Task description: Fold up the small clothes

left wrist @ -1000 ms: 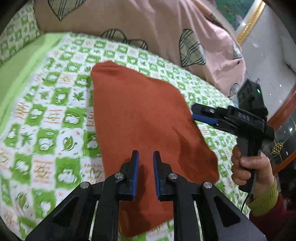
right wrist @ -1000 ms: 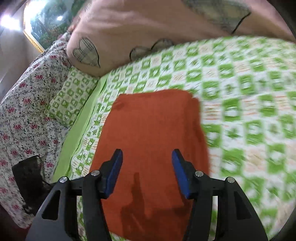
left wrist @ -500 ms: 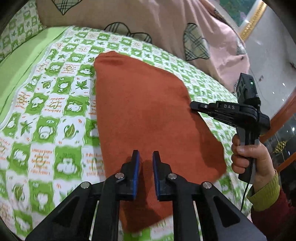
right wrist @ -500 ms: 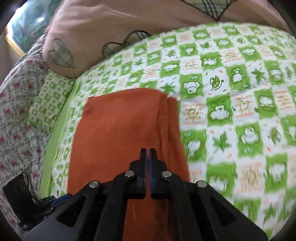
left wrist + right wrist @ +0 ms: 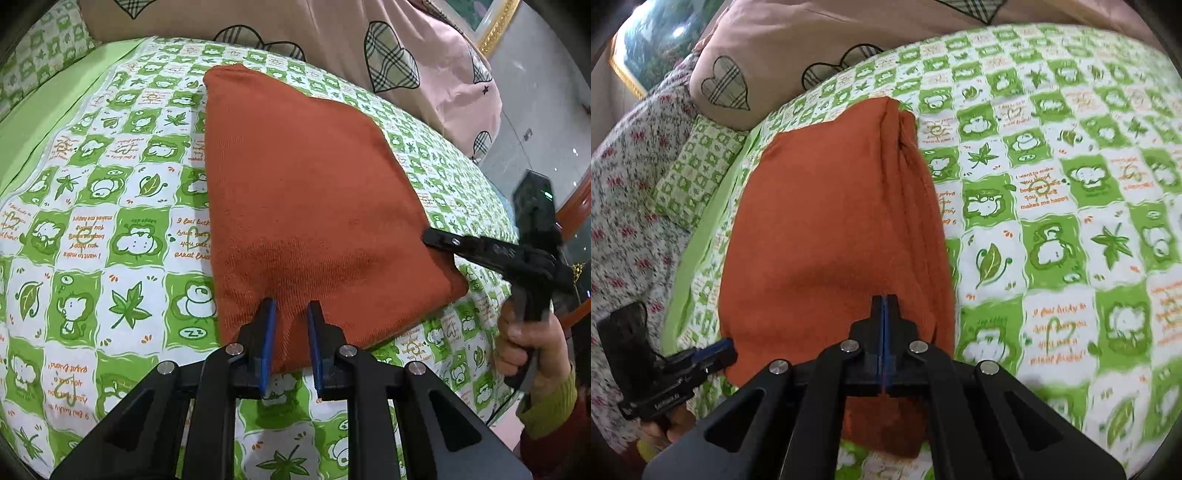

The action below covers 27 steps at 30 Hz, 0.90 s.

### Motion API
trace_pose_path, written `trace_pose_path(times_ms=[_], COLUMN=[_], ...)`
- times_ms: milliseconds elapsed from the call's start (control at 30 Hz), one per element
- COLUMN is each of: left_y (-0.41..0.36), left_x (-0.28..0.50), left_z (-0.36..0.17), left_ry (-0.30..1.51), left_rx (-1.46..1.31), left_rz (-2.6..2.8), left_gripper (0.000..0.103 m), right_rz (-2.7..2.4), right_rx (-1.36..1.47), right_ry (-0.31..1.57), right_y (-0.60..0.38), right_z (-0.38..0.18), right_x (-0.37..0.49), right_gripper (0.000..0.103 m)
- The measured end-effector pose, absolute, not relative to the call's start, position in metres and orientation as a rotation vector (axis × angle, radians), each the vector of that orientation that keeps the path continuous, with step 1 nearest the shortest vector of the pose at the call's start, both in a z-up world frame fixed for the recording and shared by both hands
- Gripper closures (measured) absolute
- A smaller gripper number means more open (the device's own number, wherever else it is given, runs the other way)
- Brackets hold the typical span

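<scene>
While I bring both hands lower over the bed, left claw (image 5: 290, 332): it sits at the near edge of the cloth, closer in than a second ago. The jaws stand a narrow slot apart and are opening slightly. Fabric shows in the gap, but I see no pinch on it.
Orange cloth (image 5: 295, 192): it lies flat on the green-checked bed (image 5: 92, 221), already folded into a compact block. Its far corner is near the pink quilt (image 5: 332, 37), and stacked layers show along its right edge. It lies where it lay a second ago.
Right claw (image 5: 885, 306): this is the real change. It was spread wide a second ago and is now snapped fully together with nothing between the pads. It has dropped low over the cloth's near right part. From the left camera its tip is at the cloth's right edge.
Hand (image 5: 524, 339): it grips the right handle, off the bed's right side.
Meaning: I judge no grab is coming on the right. A closed tip suits pressing or smoothing the fold.
Watch: a push there could slide the layers apart.
</scene>
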State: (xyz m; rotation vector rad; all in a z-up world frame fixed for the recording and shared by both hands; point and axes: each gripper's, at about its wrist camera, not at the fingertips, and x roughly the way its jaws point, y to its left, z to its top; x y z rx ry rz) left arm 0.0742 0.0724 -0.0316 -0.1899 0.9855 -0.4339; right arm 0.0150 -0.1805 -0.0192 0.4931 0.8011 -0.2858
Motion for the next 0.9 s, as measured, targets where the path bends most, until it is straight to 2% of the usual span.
trace_pose_path(times_ms=[100, 200, 267, 800, 900], left_y=[0.073, 0.070, 0.068, 0.070, 0.071], left_x=[0.071, 0.066, 0.066, 0.048, 0.043], left_z=[-0.032, -0.033, -0.033, -0.030, -0.028], left_ry=[0.981, 0.977, 0.975, 0.979, 0.975], left_rx=[-0.189, -0.174, -0.160, -0.109, -0.094], left_rz=[-0.428, -0.418, -0.407, -0.371, -0.363], left_gripper=[0.086, 0.086, 0.086, 0.086, 0.086], right_rz=[-0.285, -0.339, -0.317, -0.382, -0.396], right_rx=[0.424, 0.387, 0.449, 0.377, 0.355], right_ry=[0.780, 0.858, 0.816, 0.841, 0.841], right_y=[-0.156, -0.157, -0.166, -0.151, -0.143], right_z=[-0.013, -0.038, -0.049, -0.044, -0.038], right_x=[-0.001, -0.009, -0.019, -0.022, -0.028], right_gripper=[0.100, 0.100, 0.103, 0.103, 0.100])
